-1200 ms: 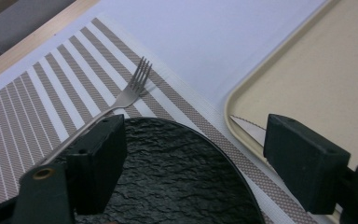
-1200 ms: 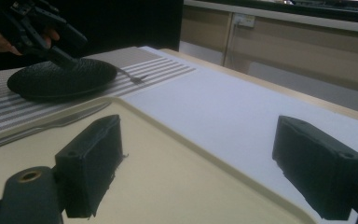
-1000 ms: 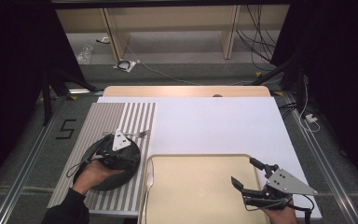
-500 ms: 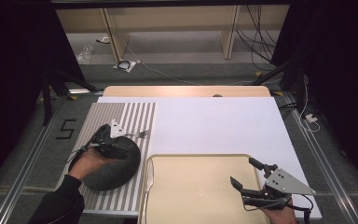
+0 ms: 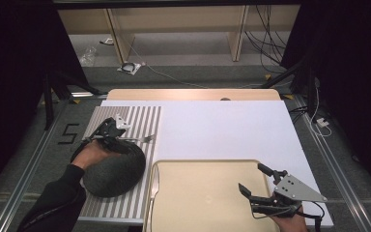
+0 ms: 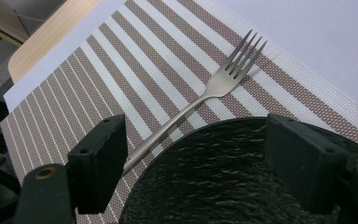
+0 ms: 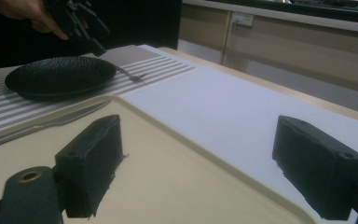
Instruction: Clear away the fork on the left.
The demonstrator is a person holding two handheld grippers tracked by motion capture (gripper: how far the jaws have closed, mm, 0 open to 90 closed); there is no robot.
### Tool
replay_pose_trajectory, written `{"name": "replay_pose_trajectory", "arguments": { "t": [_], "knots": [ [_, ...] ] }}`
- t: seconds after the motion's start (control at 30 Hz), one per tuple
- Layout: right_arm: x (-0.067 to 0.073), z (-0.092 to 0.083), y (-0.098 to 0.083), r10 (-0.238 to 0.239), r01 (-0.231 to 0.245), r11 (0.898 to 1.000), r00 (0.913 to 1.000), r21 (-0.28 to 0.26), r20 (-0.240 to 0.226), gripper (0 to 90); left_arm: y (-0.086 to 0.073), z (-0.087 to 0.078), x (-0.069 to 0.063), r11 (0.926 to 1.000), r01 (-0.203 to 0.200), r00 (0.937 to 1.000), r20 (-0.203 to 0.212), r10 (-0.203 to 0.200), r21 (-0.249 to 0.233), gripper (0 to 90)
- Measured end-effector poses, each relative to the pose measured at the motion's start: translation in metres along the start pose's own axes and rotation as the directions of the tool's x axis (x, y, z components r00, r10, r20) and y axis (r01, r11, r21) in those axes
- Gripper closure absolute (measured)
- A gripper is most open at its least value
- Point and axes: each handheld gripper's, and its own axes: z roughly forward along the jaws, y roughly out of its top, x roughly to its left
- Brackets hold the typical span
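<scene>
Left claw (image 6: 193,154) is held wide over the fork (image 6: 200,95), which lies on the striped mat (image 6: 98,79), handle tucked under the far rim of the black plate (image 6: 242,177). Fork should be approached w/ jaws straddling the handle near the neck, clear of the plate. Right claw (image 5: 261,186) is kept wide above the tray (image 5: 198,193).

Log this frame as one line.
left tongs: open, above fork | black plate: on striped placemat | right tongs: open, over tray | knife: on tray
</scene>
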Motion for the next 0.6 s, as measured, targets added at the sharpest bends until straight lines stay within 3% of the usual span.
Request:
{"name": "replay_pose_trajectory", "arguments": {
  "t": [0.47,0.6],
  "knots": [
    [0.000,0.001,-0.001,-0.005,0.005,1.000,1.0000,0.001,-0.001,16.7,0.014,0.021,0.020,0.9979,0.001,0.9996,0.029,-0.002,0.065,23.1],
    [0.000,0.001,-0.001,-0.007,0.007,1.000,1.0000,0.007,-0.001,16.7,0.018,0.029,0.024,0.9964,-0.019,0.9987,0.049,0.015,0.083,23.9]
  ]
}}
